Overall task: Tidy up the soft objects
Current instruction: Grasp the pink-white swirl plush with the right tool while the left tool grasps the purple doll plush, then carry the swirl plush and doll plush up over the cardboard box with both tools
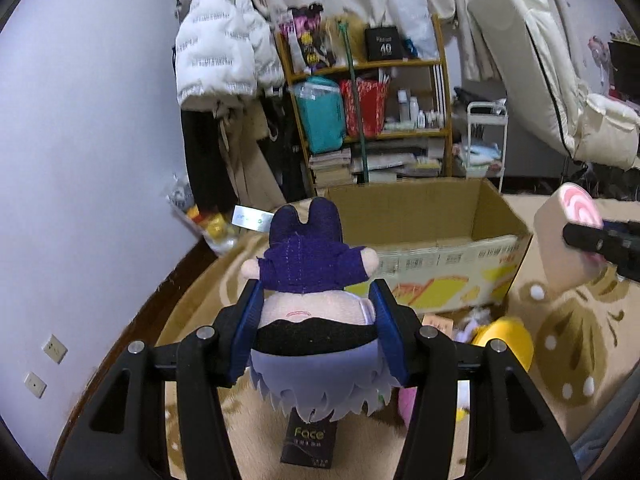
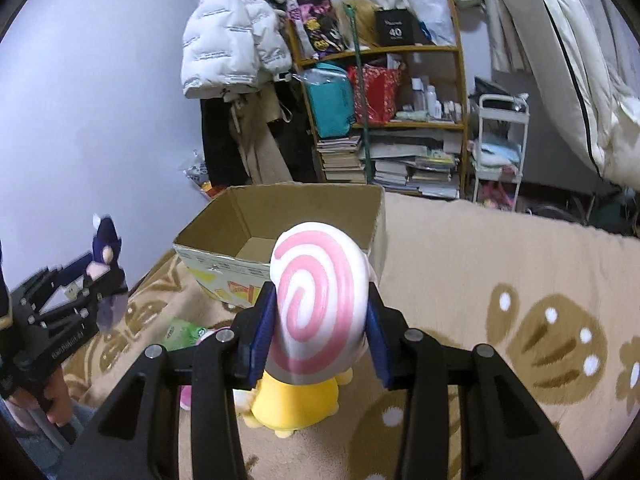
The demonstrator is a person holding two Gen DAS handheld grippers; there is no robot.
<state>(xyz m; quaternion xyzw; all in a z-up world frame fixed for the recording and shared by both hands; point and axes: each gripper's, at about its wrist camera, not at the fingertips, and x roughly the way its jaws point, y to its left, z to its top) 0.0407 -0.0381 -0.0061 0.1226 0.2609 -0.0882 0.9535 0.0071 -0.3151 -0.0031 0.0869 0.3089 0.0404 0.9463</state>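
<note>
Left tool is clenched on the purple-clad doll; the cardboard box is seen at one o'clock. Right tool is clamped around the pink-swirl plush, seemingly lifted.

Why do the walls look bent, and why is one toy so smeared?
Left wrist view: the wide lens bows the wall and darkens the corners; the doll in the left gripper is sharp. Right wrist view: same bending; the swirl plush is sharp, while the doll at the left edge is blurred.
</note>
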